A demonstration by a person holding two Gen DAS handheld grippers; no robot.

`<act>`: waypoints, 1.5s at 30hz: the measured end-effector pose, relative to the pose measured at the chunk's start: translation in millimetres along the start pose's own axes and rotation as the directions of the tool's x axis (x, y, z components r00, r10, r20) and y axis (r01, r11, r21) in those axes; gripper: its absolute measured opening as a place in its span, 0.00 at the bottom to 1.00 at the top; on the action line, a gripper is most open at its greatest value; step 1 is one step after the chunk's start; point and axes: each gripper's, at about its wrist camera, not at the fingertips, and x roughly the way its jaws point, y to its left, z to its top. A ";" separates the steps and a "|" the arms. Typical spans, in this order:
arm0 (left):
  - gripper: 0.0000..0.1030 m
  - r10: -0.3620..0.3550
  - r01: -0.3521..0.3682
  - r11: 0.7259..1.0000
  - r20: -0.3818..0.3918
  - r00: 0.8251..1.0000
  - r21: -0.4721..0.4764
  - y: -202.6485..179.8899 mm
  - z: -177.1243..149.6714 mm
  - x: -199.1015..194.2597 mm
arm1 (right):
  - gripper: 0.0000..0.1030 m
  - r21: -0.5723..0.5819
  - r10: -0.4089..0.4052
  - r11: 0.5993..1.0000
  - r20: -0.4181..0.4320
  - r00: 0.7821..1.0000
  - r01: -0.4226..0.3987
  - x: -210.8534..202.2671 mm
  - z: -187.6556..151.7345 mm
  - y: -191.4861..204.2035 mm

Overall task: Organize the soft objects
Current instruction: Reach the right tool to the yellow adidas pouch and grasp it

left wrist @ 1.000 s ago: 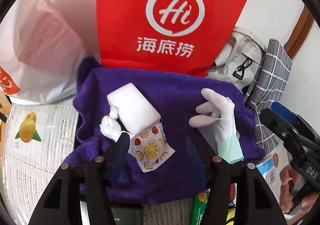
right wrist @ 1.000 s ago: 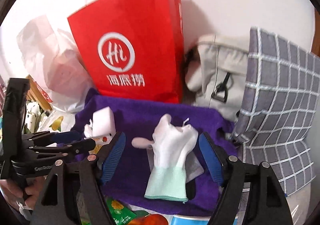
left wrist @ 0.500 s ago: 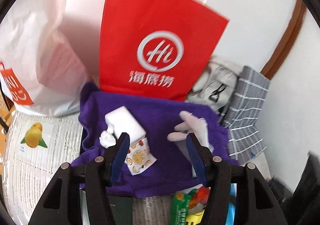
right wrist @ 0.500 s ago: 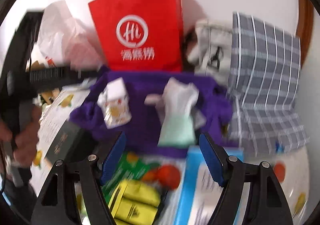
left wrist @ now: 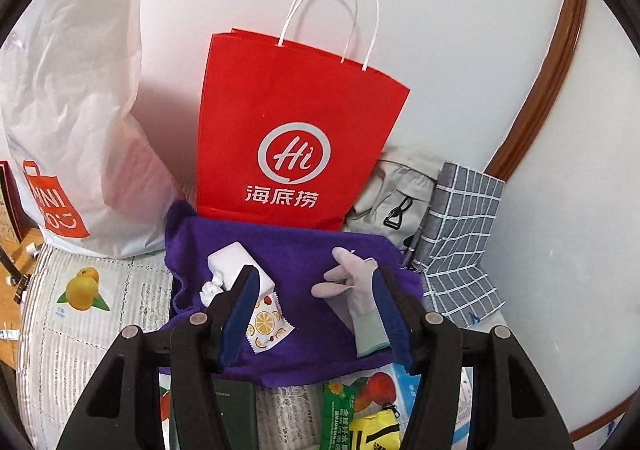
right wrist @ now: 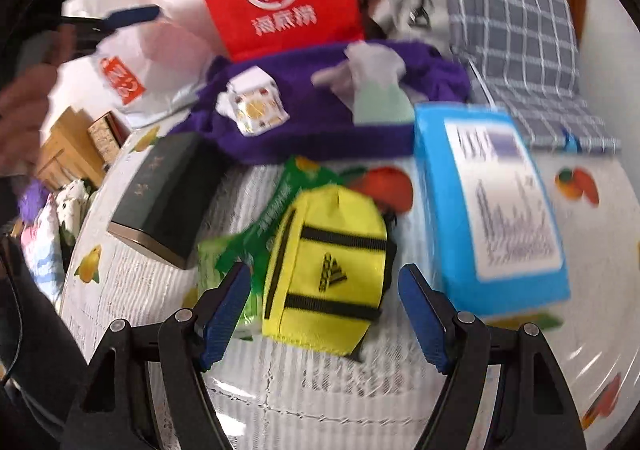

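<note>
My left gripper (left wrist: 314, 314) and my right gripper (right wrist: 324, 314) look alike: black plastic arms with triangular cut-outs, silver round pivot screws at the joints, and ribbed blue pads (right wrist: 224, 316) lining the inner faces of the fingers. Left of the right gripper, my dark sleeve (right wrist: 28, 330) shows.

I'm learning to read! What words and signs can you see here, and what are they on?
"Hi" in a ring, above "海底捞": red paper bag.
"MINISO", sideways and partly creased: white plastic bag.
Adidas logo, letters blurred: yellow pouch.
White Chinese characters, too small to read: green packet.
Printed label, too blurred: blue box.
Gold characters, too blurred: dark box.
</note>
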 end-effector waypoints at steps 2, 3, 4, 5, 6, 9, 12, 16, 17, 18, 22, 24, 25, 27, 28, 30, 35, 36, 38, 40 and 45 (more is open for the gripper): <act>0.55 -0.007 0.007 1.000 0.002 1.000 0.013 -1.3 0.3 -3.0 | 0.73 0.023 0.005 1.000 -0.003 1.000 -0.005 5.0 -6.3 1.3; 0.55 -0.014 0.014 1.000 0.001 1.000 0.010 -0.9 0.5 -4.2 | 0.73 0.031 0.003 1.000 -0.001 1.000 -0.003 7.6 -8.6 2.2; 0.55 -0.023 0.023 1.000 0.002 1.000 0.006 -1.0 0.5 -4.9 | 0.73 0.037 -0.008 0.999 0.000 1.000 0.008 10.6 -8.7 2.7; 0.55 -0.033 0.033 0.999 0.000 0.999 0.002 -1.5 0.4 -5.1 | 0.74 0.039 -0.035 0.999 0.002 0.999 0.035 15.1 -7.1 3.6; 0.56 -0.040 0.040 0.999 -0.005 0.999 0.003 -2.2 0.4 -4.8 | 0.74 0.040 -0.061 0.997 0.002 0.998 0.061 18.1 -5.1 3.7; 0.57 -0.042 0.043 0.999 -0.019 0.999 0.033 -10.1 -1.9 -4.7 | 0.74 0.049 -0.113 0.992 -0.017 0.993 0.114 31.3 0.5 2.6; 0.58 -0.059 0.059 0.996 -0.012 0.998 0.062 -17.7 -3.4 -9.0 | 0.76 0.089 -0.072 0.993 -0.054 0.996 0.077 43.8 1.5 1.3; 0.59 -0.055 0.056 0.996 -0.012 0.998 0.076 -20.8 -4.0 -9.4 | 0.79 0.079 -0.075 0.994 -0.033 0.997 0.077 43.5 0.3 6.3; 0.59 -0.052 0.053 0.996 -0.013 0.999 0.075 -20.7 -4.0 -8.8 | 0.79 0.082 -0.075 0.994 -0.030 0.997 0.077 44.6 -0.5 6.0; 0.59 -0.050 0.052 0.996 -0.017 0.999 0.075 -20.3 -4.2 -7.6 | 0.80 0.073 -0.080 0.994 -0.014 0.997 0.081 44.8 -2.1 6.8; 0.59 -0.036 0.038 0.996 -0.023 0.999 0.079 -19.8 -4.5 -5.2 | 0.73 0.031 -0.089 0.996 0.018 0.996 0.089 42.7 -6.6 6.2; 0.59 -0.029 0.030 0.996 -0.024 0.999 0.079 -19.7 -4.1 -4.3 | 0.61 0.028 -0.091 0.996 0.021 0.996 0.090 38.9 -7.7 1.2; 0.59 -0.025 0.027 0.996 -0.023 0.999 0.080 -19.7 -4.1 -4.2 | 0.60 0.033 -0.068 0.997 0.017 0.998 0.067 36.3 -8.9 -1.8; 0.59 -0.018 0.019 0.997 -0.021 1.000 0.078 -20.1 -4.3 -4.0 | 0.58 0.047 -0.036 0.998 0.020 0.999 0.035 29.9 -11.9 -6.5; 0.59 -0.015 0.017 0.997 -0.023 1.000 0.077 -20.9 -4.7 -3.5 | 0.58 0.046 -0.026 0.999 0.026 0.999 0.025 24.8 -13.9 -7.7; 0.59 -0.008 0.010 0.996 -0.027 1.000 0.089 -24.5 -6.0 -2.4 | 0.58 0.026 -0.011 1.000 0.039 0.999 0.010 14.4 -17.9 -7.0; 0.59 0.033 -0.031 0.993 -0.019 0.999 0.117 -36.2 -9.5 -2.2 | 0.58 -0.020 0.045 0.999 0.074 0.996 -0.043 -13.2 -27.0 -9.4; 0.59 0.039 -0.037 0.992 -0.017 0.999 0.121 -37.6 -10.0 -2.3 | 0.58 -0.024 0.053 0.998 0.079 0.995 -0.051 -17.5 -28.2 -11.1; 0.59 0.053 -0.051 0.990 -0.013 0.999 0.128 -43.3 -12.1 -2.4 | 0.58 -0.039 0.069 0.997 0.082 0.994 -0.066 -27.6 -32.5 -15.8; 0.59 0.068 -0.065 0.989 -0.017 0.998 0.134 -49.5 -14.8 -0.9 | 0.58 -0.054 0.063 0.997 0.081 0.995 -0.059 -36.6 -38.5 -21.5; 0.59 0.123 -0.115 0.982 -0.046 0.991 0.151 -69.0 -26.6 9.1 | 0.59 -0.127 0.049 0.991 0.035 0.998 -0.044 -51.0 -59.9 -35.2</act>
